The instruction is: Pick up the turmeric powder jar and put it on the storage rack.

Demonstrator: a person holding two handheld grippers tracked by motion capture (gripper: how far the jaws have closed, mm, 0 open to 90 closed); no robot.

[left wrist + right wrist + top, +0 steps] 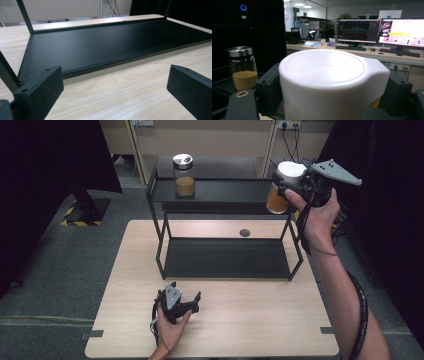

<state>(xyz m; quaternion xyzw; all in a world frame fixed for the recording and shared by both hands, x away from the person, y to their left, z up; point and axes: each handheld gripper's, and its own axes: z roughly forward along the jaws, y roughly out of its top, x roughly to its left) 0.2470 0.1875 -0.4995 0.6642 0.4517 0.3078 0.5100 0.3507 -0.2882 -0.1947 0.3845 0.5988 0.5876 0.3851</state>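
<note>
Jar with the white lid [283,190] is up at about 1 o'clock in the high view, held in the air right at the right end of the rack's top shelf, clamped by the right gripper [300,182] around its lid. You can see orange-brown stuff inside it. In the right gripper view the white lid [329,80] sits between the two black jaws, squeezed from both sides.

Going by size: the light wood table [250,320] takes up most of the high view, and the black two-tier rack [227,257] stands on its far half, around 12 o'clock. Bottom shelf is bare, and the left gripper view looks straight across it [112,45].

On the top shelf at about 11 o'clock there's a second glass jar [183,175] with a silver cap, standing upright, roughly half full of tan granules. It's well apart from the held jar.

Left gripper [180,302] rests on the table at 6 o'clock, just in front of the rack, jaws spread wide with nothing in them.
</note>
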